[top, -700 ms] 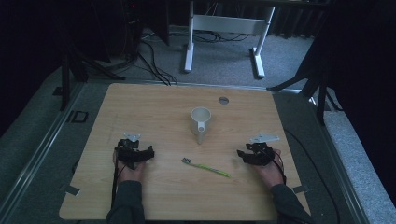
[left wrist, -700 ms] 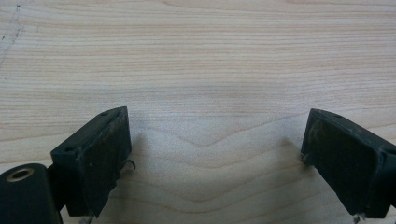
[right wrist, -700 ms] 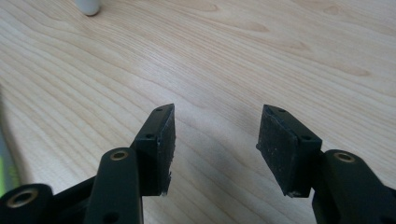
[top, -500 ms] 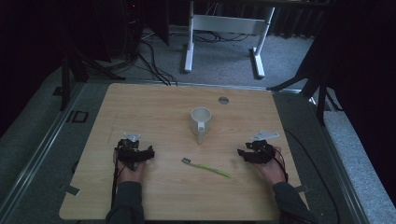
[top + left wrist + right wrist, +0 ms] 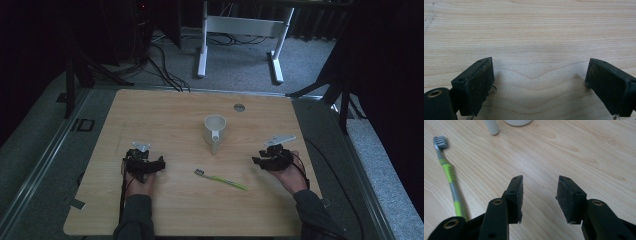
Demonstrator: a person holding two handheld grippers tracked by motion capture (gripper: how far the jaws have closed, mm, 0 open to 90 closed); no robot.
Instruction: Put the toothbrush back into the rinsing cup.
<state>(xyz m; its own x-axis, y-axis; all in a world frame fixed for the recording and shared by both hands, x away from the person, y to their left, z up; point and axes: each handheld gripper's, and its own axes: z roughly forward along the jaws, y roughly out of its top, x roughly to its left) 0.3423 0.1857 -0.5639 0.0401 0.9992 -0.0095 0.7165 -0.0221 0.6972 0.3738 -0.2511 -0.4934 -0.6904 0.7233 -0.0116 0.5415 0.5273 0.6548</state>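
1. The left gripper (image 5: 159, 163) rests low on the wooden table (image 5: 150, 110), its jaws spread wide with bare wood between them.
2. The green toothbrush (image 5: 222, 179) lies flat between both grippers, bristle head towards the left.
3. A white mug (image 5: 215, 129) stands upright just beyond it, handle towards the person.
4. The right gripper (image 5: 256, 161) hovers nearby, jaws partly open, holding nothing.

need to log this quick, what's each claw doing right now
Left claw: open, nothing between the jaws, bare table under it.
Right claw: open, holding nothing, toothbrush lies off to its side.
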